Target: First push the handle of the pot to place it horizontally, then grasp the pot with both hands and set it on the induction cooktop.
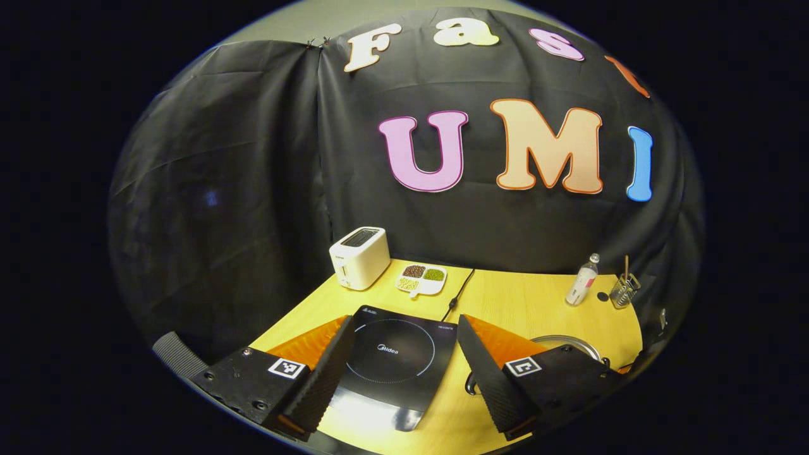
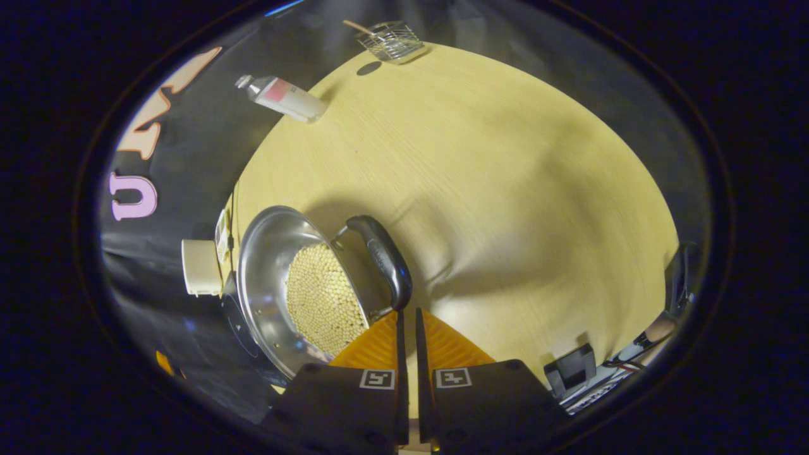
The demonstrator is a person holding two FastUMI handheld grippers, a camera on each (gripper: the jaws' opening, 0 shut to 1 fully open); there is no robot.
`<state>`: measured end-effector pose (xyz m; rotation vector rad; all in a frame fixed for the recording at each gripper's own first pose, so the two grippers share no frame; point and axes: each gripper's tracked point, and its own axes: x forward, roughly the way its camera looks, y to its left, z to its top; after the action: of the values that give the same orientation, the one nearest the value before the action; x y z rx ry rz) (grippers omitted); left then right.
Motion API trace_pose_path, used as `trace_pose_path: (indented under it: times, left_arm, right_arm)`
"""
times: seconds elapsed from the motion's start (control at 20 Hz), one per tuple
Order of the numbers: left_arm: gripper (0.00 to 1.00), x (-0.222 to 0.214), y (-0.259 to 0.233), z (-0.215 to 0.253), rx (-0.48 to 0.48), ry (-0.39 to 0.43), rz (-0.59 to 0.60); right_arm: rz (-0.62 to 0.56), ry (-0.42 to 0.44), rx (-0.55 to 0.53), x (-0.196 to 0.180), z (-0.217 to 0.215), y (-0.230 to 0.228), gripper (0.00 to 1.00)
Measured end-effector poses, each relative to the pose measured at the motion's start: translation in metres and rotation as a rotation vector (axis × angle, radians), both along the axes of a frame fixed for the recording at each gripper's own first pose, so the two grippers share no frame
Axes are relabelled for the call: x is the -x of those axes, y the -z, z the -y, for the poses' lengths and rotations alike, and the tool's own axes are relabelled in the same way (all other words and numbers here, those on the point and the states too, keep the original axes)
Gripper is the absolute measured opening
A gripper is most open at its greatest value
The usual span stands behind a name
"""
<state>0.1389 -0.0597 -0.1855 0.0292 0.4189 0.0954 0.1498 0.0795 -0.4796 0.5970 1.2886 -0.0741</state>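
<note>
Pot [image 2: 297, 291] handle [image 2: 384, 259] just ahead of nearly closed right tongs [image 2: 406, 316]; left tongs [image 1: 404, 341] apart over cooktop [image 1: 395, 360].

The steel pot [image 2: 284, 284] stood open on the wooden table, its inside base dimpled. Its black handle [image 2: 384, 259] arched beside the rim. The black glass induction cooktop [image 1: 397, 360] lay flat just beside it, bare.
</note>
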Motion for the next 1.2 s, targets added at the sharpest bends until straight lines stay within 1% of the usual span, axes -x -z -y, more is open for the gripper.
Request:
trace_pose_path:
  times: [0.2,0.25,0.3,0.35,0.4,0.45,0.5,0.55,0.6,0.7,0.85,0.9,1.0,1.1,1.15,1.2]
  left_arm:
    - [1.0,0.004,0.008,0.004,0.02,0.012,-0.027]
    - [0.99,0.005,0.011,0.006,0.026,0.018,-0.033]
    - [0.99,0.006,0.014,0.007,0.029,0.026,-0.039]
    - [0.98,0.007,0.017,0.009,0.028,0.034,-0.046]
    - [0.98,0.008,0.02,0.01,0.027,0.044,-0.054]
    - [0.99,0.008,0.022,0.012,0.027,0.051,-0.063]
    - [0.99,0.01,0.026,0.012,0.027,0.05,-0.077]
    - [0.99,0.011,0.03,0.014,0.032,0.055,-0.087]
    - [0.98,0.013,0.032,0.018,0.04,0.061,-0.097]
    - [0.99,0.014,0.038,0.024,0.054,0.081,-0.116]
    - [0.99,0.015,0.05,0.032,0.063,0.112,-0.153]
    - [0.99,0.016,0.055,0.035,0.063,0.124,-0.172]
    - [0.99,0.016,0.067,0.042,0.071,0.146,-0.215]
    - [0.99,0.02,0.088,0.049,0.088,0.174,-0.293]
    - [0.99,0.02,0.098,0.054,0.102,0.191,-0.33]
    - [0.99,0.021,0.107,0.059,0.12,0.211,-0.374]
  right_arm:
    - [0.016,0.0,-0.009,0.005,0.007,-0.008,0.09]
    - [0.021,0.001,-0.006,0.007,0.011,-0.009,0.09]
    - [0.026,0.003,0.0,0.008,0.016,-0.011,0.0]
    - [0.03,0.005,0.002,0.015,0.021,-0.012,0.09]
    - [0.035,0.008,0.007,0.018,0.026,-0.014,0.09]
    - [0.04,0.007,0.004,0.02,0.03,-0.015,0.21]
    - [0.049,0.009,0.009,0.021,0.034,-0.016,0.14]
    - [0.058,0.013,0.006,0.022,0.037,-0.018,0.27]
    - [0.063,0.013,-0.005,0.022,0.038,-0.022,0.27]
    - [0.085,0.01,-0.017,0.022,0.042,-0.029,0.43]
    - [0.121,0.008,-0.023,0.013,0.046,-0.037,1.0]
    - [0.126,0.012,-0.027,0.008,0.048,-0.039,0.94]
    - [0.139,0.022,-0.038,-0.001,0.049,-0.044,0.94]
    - [0.164,0.014,-0.043,-0.012,0.047,-0.051,0.94]
    - [0.171,0.004,-0.039,-0.017,0.047,-0.053,1.0]
    - [0.175,-0.016,-0.037,-0.021,0.045,-0.055,1.0]
